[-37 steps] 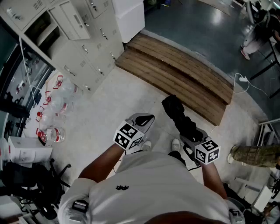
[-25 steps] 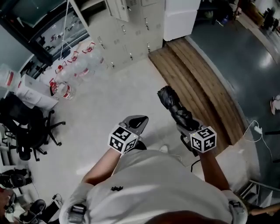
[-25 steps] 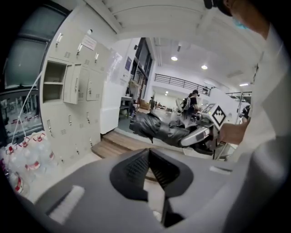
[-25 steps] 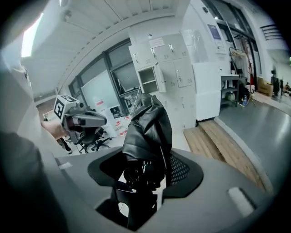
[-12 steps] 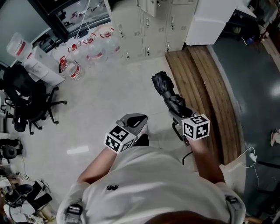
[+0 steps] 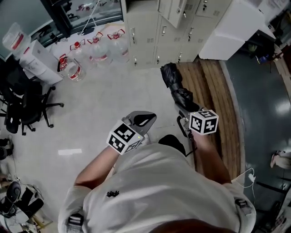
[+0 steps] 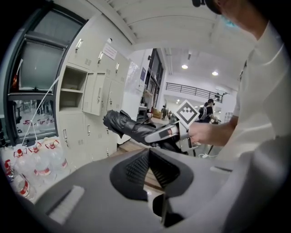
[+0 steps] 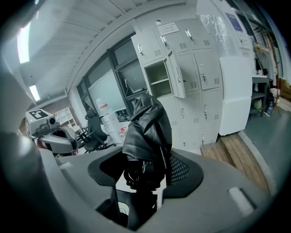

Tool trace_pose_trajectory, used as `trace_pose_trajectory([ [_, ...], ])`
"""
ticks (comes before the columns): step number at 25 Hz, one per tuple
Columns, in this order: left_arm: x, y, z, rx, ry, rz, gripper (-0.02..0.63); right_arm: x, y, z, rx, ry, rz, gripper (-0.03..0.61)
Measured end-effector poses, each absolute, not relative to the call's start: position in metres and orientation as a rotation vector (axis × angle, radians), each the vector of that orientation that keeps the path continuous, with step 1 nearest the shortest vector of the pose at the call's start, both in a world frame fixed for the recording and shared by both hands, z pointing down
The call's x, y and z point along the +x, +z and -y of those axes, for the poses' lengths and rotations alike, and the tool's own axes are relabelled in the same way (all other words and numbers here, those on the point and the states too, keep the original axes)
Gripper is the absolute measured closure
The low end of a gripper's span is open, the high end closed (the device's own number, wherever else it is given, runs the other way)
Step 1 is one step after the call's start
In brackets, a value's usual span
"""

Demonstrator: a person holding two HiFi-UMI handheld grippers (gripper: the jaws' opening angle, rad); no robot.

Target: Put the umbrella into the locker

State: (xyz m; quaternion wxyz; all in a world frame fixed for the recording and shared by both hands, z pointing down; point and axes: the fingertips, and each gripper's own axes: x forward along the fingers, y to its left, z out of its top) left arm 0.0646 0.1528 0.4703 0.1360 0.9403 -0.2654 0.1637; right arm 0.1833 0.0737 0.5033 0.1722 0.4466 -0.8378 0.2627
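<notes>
A black folded umbrella (image 6: 174,85) points forward, toward the lockers, from my right gripper (image 6: 183,110), which is shut on its handle end. In the right gripper view the umbrella (image 8: 146,129) stands up between the jaws, with an open locker compartment (image 8: 158,78) beyond it. Beige lockers (image 6: 150,27) line the far side, one door (image 6: 176,12) ajar. My left gripper (image 6: 144,119) hangs beside the right one, shut and empty. From the left gripper view (image 7: 148,155) the umbrella (image 7: 123,126) crosses in front of the lockers (image 7: 97,93).
Several water bottles (image 6: 93,53) lie at the lockers' foot on the left. White boxes (image 6: 34,57) and a black office chair (image 6: 22,107) stand further left. A wooden platform (image 6: 213,91) runs along the right, with a white cabinet (image 6: 232,29) at its far end.
The view has swung round until the lockers lie straight ahead and closer. The umbrella has stayed in the right gripper throughout; the left gripper has stayed shut beside it.
</notes>
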Motion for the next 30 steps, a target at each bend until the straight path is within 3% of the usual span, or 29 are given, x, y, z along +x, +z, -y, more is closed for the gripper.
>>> trace_pose_trajectory([
  [12,0.021,0.488,-0.017,2.563,0.419,0.984,0.557,0.147,0.514,0.105,1.142,0.749,2.403,0.337],
  [23,0.028,0.47,0.132,2.518,0.363,1.148,0.557,0.103,0.503,0.282,1.025,0.689,2.453,0.337],
  [30,-0.016,0.475,0.189,2.487,0.336,1.193,0.557,0.052,0.504,0.371,1.036,0.672,2.442,0.337],
])
